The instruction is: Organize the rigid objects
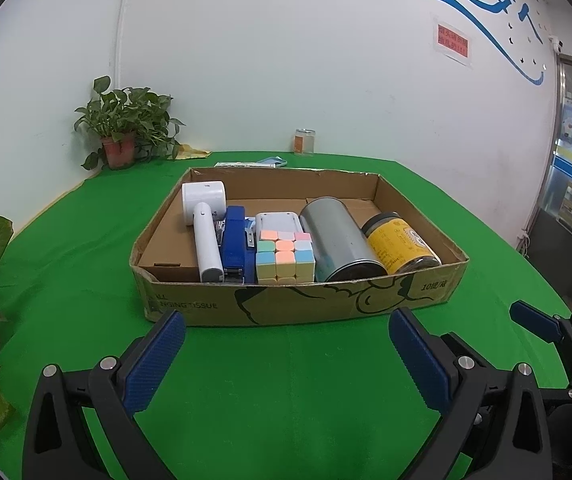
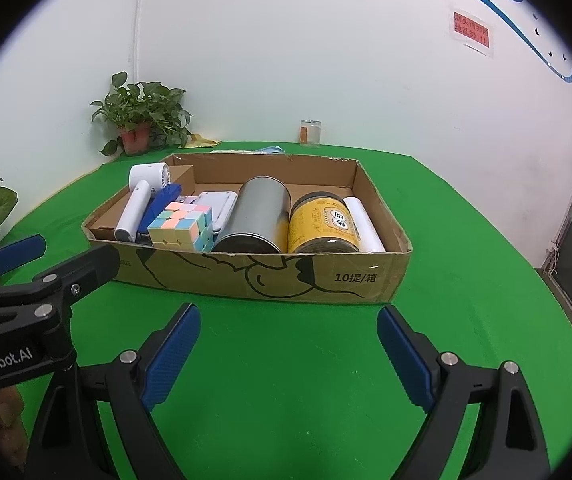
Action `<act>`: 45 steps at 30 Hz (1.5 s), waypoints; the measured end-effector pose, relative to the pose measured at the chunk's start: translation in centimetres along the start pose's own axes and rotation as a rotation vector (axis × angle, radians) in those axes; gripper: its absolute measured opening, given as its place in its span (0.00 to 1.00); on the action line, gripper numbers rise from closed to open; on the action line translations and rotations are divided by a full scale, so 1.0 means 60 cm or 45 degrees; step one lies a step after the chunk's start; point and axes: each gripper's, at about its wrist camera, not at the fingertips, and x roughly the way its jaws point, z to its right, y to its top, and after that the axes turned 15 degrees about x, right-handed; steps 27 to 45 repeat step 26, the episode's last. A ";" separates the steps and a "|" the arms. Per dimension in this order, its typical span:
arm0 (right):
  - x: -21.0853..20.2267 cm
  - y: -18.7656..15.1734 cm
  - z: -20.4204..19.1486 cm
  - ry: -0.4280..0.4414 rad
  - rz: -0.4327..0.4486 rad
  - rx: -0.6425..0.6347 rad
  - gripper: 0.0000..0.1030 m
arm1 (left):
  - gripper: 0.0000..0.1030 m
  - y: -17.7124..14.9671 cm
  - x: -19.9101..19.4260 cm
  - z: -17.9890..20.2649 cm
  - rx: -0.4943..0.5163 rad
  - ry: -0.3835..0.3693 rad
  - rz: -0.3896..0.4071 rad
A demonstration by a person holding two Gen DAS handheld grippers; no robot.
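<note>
Both the left claw point(image 1: 286, 344) and right claw point(image 2: 287, 340) gape wide, empty, over bare green counter point(image 2: 286, 380) before the cardboard box point(image 2: 357, 280) marked "10提/箱".

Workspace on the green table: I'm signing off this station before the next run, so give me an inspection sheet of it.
Surface: green cloth, bare in front of the box.
Job's things: cardboard box holds a white handheld fan, blue stapler, pastel cube, white flat device, metal can, yellow jar and white tube, all lying side by side.
Clutter: glass jar and flat packets behind the box.
Grippers: left gripper and right gripper open, empty, short of the box.
Cables: nothing seen.
Surroundings: white wall, potted plant, red notice.
</note>
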 end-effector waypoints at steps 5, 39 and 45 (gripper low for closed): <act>0.006 -0.003 0.001 0.003 -0.016 0.004 0.88 | 0.99 -0.002 0.010 -0.002 0.010 -0.012 -0.018; 0.029 0.002 0.003 0.019 -0.048 -0.018 0.88 | 0.99 -0.010 0.049 -0.019 0.034 -0.018 -0.054; 0.029 0.002 0.003 0.019 -0.048 -0.018 0.88 | 0.99 -0.010 0.049 -0.019 0.034 -0.018 -0.054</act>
